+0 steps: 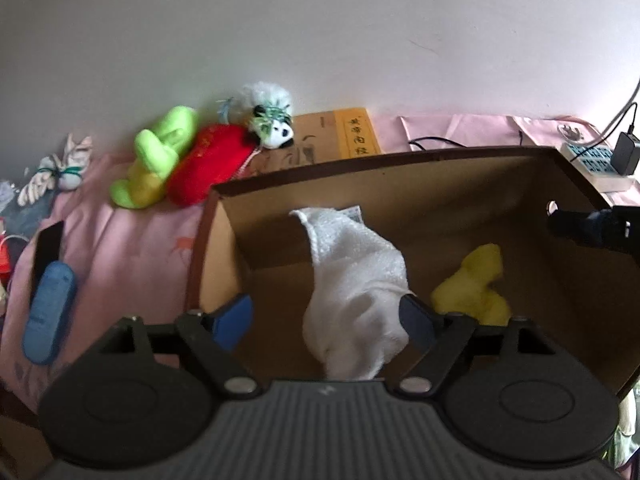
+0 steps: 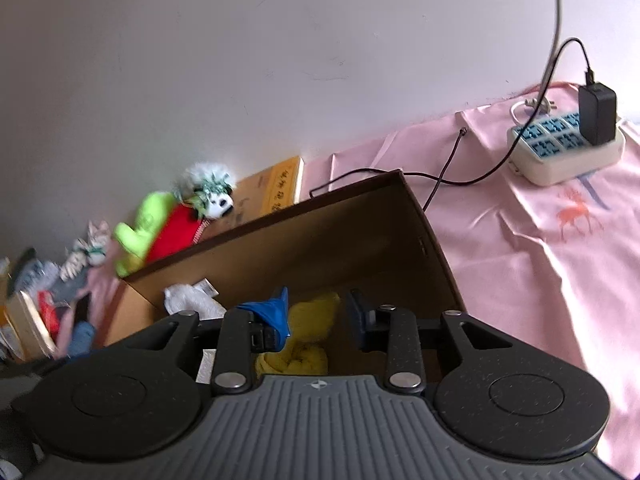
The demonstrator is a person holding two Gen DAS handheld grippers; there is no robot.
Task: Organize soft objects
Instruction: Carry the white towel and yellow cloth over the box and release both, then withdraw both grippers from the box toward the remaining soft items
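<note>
Pink bedsheet (image 2: 520,264) printed with a small deer covered the surface under a plain white wall, and on it stood an open brown cardboard box (image 1: 400,156). Both grippers reached into that box. The left gripper (image 1: 324,316) stood wide, its blue pads apart, with a white terry-cloth towel (image 1: 352,280) draped between them and leaning on the right-hand pad; it looked let go rather than pinched. The right gripper (image 2: 320,312) also had its jaws apart, a soft yellow plush toy (image 2: 308,336) lying on the box floor between them, seemingly released.

One risk was the towel snagging on that pad and being dragged back out when the hand lifted. A green plush toy (image 1: 160,152), a red plush cushion (image 1: 208,164) and a small panda toy (image 1: 276,128) lay outside, near the wall, unsorted. The loose black cable (image 2: 448,168) just behind the box could catch a careless reach.
</note>
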